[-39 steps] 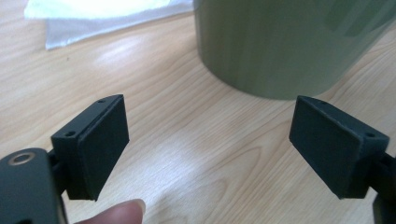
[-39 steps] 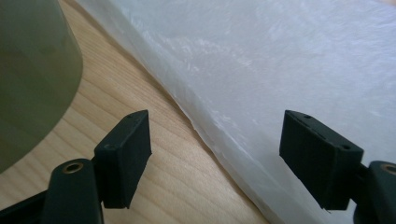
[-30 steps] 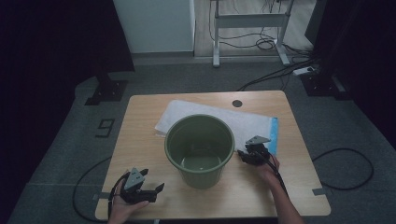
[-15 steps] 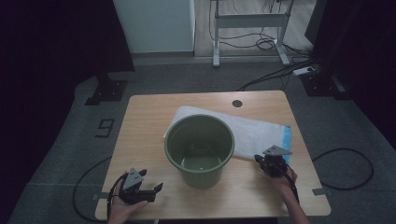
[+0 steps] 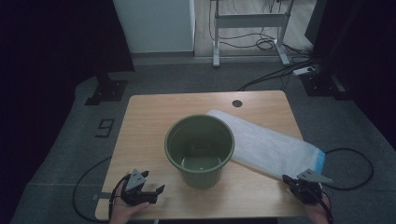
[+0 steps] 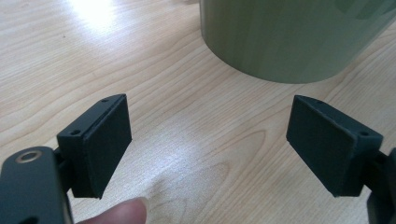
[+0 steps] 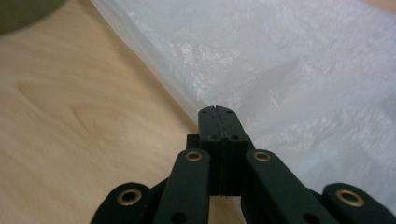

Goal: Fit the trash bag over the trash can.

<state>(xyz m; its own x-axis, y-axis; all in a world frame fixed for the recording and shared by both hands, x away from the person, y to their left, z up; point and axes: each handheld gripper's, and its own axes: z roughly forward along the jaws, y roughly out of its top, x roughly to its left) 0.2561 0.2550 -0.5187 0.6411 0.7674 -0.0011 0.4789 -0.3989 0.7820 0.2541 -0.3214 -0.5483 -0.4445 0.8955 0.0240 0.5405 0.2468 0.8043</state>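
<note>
At the near edge of the light wooden table (image 5: 149, 121), the left gripper (image 5: 154, 183) rests with its 2 black jaws wide apart and nothing between them, facing the wall of the olive-green plastic bucket (image 6: 289, 42), apparently parked there, ready to steady it. A fingertip (image 6: 123, 212) juts in at the bottom of the left gripper view, cut off by the frame.

At the near right corner, the right gripper (image 7: 218, 116) is clamped tight where the edge of the translucent white plastic bag with a blue end strip (image 7: 280, 60) meets its tip. I judge the thin film is pinched there, though the film between the pads is too thin to make out.

The bag (image 5: 266, 144) lies flat, slanting from behind the bucket (image 5: 201, 179) to the right gripper (image 5: 299, 184). Its far-left end is hidden by the bucket's rim. The bucket stands upright at mid-table and looks empty.

Beyond, 1 dark round hole (image 5: 237, 103) marks the tabletop, and the room fades into shadow.
</note>
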